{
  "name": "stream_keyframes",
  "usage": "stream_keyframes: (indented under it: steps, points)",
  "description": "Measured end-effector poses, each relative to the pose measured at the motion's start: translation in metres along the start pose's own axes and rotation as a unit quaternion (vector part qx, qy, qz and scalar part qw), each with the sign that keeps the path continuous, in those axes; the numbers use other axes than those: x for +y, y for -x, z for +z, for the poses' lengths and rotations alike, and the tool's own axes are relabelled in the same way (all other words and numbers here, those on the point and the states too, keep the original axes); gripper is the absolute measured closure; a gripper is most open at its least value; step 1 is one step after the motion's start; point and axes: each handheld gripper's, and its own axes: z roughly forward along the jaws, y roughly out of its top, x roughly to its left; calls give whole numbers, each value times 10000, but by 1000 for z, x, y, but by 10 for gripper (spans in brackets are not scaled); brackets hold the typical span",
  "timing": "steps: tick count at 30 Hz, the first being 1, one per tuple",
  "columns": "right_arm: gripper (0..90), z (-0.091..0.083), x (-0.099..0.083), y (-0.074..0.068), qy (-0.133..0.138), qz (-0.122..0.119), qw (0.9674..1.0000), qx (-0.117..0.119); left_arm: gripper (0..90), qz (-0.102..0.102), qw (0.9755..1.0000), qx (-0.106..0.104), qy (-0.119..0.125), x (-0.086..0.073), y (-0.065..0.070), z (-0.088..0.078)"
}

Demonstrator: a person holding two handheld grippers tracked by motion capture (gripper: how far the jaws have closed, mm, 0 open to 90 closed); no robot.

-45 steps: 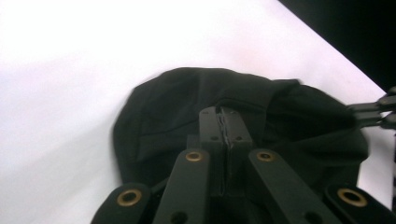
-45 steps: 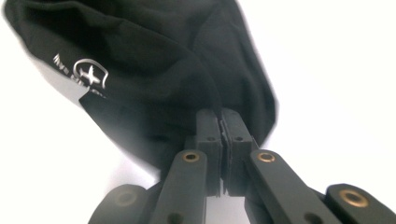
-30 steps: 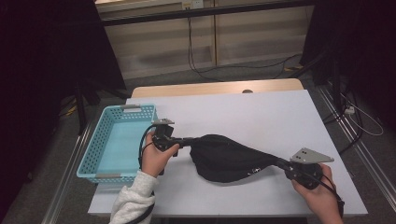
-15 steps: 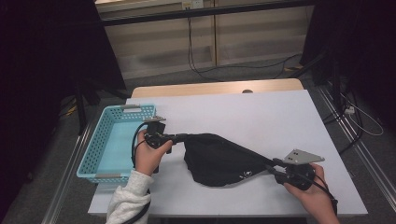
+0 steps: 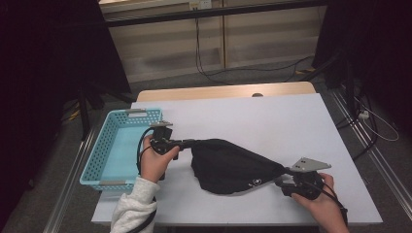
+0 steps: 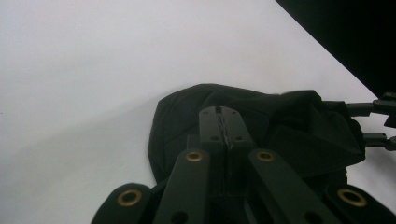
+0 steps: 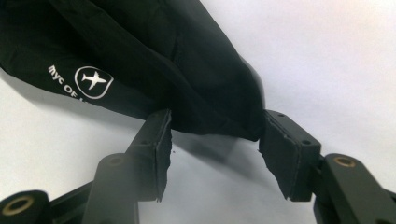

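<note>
**Black cloth stretched between two tongs, one end let go**

A white surface [image 5: 301,126] is seen from the high view, with a light blue basket [image 5: 104,155] set at its left edge. Across the middle of the surface a black garment [image 5: 228,165] is laid, bunched in the centre and drawn out to a narrow point at each end.

The left tongs [image 5: 182,143] are clenched on the garment's left end; in the left gripper view the pads [image 6: 224,126] are pressed together with cloth gathered around them. The right tongs [image 7: 215,144] have just been opening: their jaws stand apart, and the garment's right tip lies between them without being pressed by either pad.

A small white aeroplane emblem [image 7: 93,80] is printed near that tip.

The garment is judged to be light, soft and limp, so it will sag and fold wherever it is unsupported. The fabric looks smooth and may slip from a shallow pinch. A hold is best taken on a gathered edge or seam, with several layers caught deep between the pads.
</note>
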Motion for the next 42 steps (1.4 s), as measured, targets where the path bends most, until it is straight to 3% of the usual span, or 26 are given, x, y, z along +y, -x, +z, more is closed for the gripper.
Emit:
stream_keyframes:
  steps: [6,11,14,19,28,36,38,42]
  points:
    - [438,0,-2,2,-19,114,9999,11,894,-4,10000,64,2,0,-2,-2]
    - [468,9,0,-5,-74,99,9999,89,894,10,10000,27,-70,-1,0,2]
    - [567,13,2,-8,13,78,9999,147,894,10,10000,21,-65,-1,1,3]
    - [804,12,5,-10,226,110,9992,301,894,0,10000,2,-65,-1,1,3]
    - [859,-16,12,5,645,318,9971,235,896,-13,9999,-68,76,3,4,-3]
    - [862,-44,22,19,1159,556,9916,152,900,85,9980,-284,567,14,18,-21]
    - [861,-48,24,20,1273,591,9900,171,900,104,9978,-305,588,15,21,-24]
    - [861,-45,21,22,1184,657,9907,115,900,84,9977,-349,574,14,20,-21]
